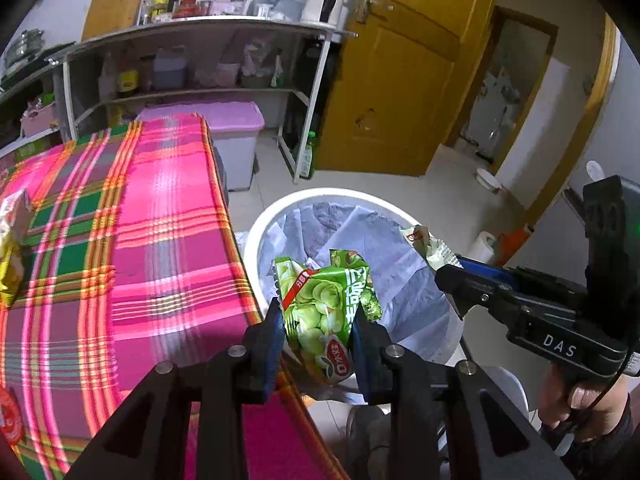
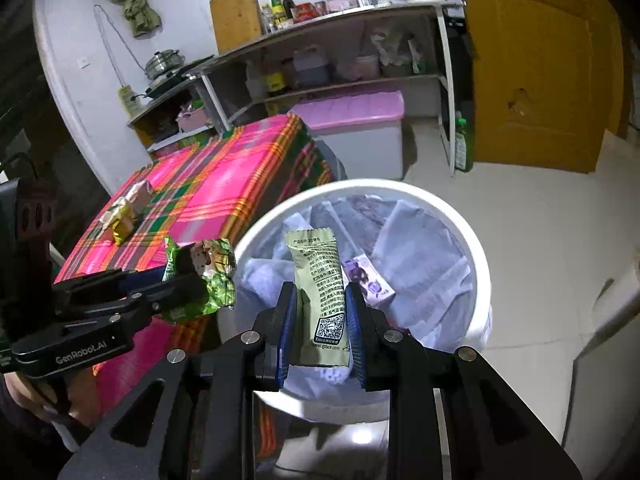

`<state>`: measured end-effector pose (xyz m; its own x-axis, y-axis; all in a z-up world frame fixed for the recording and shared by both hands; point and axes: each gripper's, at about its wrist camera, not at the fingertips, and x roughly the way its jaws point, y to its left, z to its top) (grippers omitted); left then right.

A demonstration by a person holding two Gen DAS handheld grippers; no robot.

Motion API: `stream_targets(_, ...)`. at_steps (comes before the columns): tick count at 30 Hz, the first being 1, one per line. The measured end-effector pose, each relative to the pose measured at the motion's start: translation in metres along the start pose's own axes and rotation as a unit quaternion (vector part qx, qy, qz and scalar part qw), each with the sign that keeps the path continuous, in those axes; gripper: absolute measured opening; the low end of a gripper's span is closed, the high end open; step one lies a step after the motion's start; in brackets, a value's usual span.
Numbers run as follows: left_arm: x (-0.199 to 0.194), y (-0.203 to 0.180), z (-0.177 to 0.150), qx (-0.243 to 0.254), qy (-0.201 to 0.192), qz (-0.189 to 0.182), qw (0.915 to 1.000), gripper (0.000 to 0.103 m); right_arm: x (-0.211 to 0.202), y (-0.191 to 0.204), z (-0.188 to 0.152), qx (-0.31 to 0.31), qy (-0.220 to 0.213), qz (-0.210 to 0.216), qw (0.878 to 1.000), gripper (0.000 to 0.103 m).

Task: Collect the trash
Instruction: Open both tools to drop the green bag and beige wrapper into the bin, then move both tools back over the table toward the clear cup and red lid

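Note:
My left gripper (image 1: 318, 320) is shut on a green snack bag (image 1: 324, 300) and holds it over the near edge of a white trash bin (image 1: 320, 196) lined with a pale bag. My right gripper (image 2: 320, 312) is shut on an olive wrapper (image 2: 320, 292) with a QR code, held above the same bin (image 2: 460, 216). A small purple carton (image 2: 370, 278) lies inside the bin. The right gripper also shows in the left wrist view (image 1: 452, 270), the left gripper in the right wrist view (image 2: 192, 280). More wrappers (image 2: 124, 216) lie on the plaid table (image 2: 224, 184).
The pink plaid table (image 1: 160, 220) stands left of the bin. A pink-lidded storage box (image 2: 352, 120) and a metal shelf (image 2: 340, 40) with bottles stand behind. A yellow door (image 1: 400, 80) is at the right. A green bottle (image 2: 462, 144) stands on the tiled floor.

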<state>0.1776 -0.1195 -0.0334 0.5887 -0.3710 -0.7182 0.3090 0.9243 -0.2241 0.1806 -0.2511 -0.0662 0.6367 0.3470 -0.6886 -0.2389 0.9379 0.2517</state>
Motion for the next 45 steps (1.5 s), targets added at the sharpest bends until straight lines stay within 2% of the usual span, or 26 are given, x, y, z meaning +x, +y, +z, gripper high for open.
stream_targets(12,0.043,0.0,0.008,-0.004,0.052,-0.001,0.9987,0.033,0.039,-0.022,-0.002,0.022,0.045,-0.015,0.999,0.031)
stream_targets(13,0.046,0.001,0.009,-0.005,0.055,-0.002,0.9985,0.033,0.039,-0.023,-0.003,0.023,0.045,-0.016,0.999,0.032)
stream_targets(16,0.053,0.001,0.01,-0.004,0.061,-0.002,0.9981,0.035,0.037,-0.024,-0.003,0.026,0.042,-0.016,0.999,0.045)
stream_targets(18,0.054,0.001,0.01,-0.004,0.063,-0.005,0.998,0.04,0.035,-0.025,-0.003,0.029,0.04,-0.017,0.999,0.046)
stream_targets(21,0.054,0.002,0.01,-0.006,0.061,-0.009,0.9981,0.041,0.029,-0.026,-0.002,0.031,0.034,-0.019,0.999,0.046)
stream_targets(33,0.012,0.001,0.008,-0.009,0.015,-0.015,0.9997,0.041,-0.009,0.004,0.003,-0.004,-0.006,-0.021,1.0,0.046)
stream_targets(45,-0.056,0.02,-0.008,-0.021,-0.047,0.006,0.9987,0.041,-0.035,0.062,0.004,-0.051,-0.03,0.016,0.998,0.046)
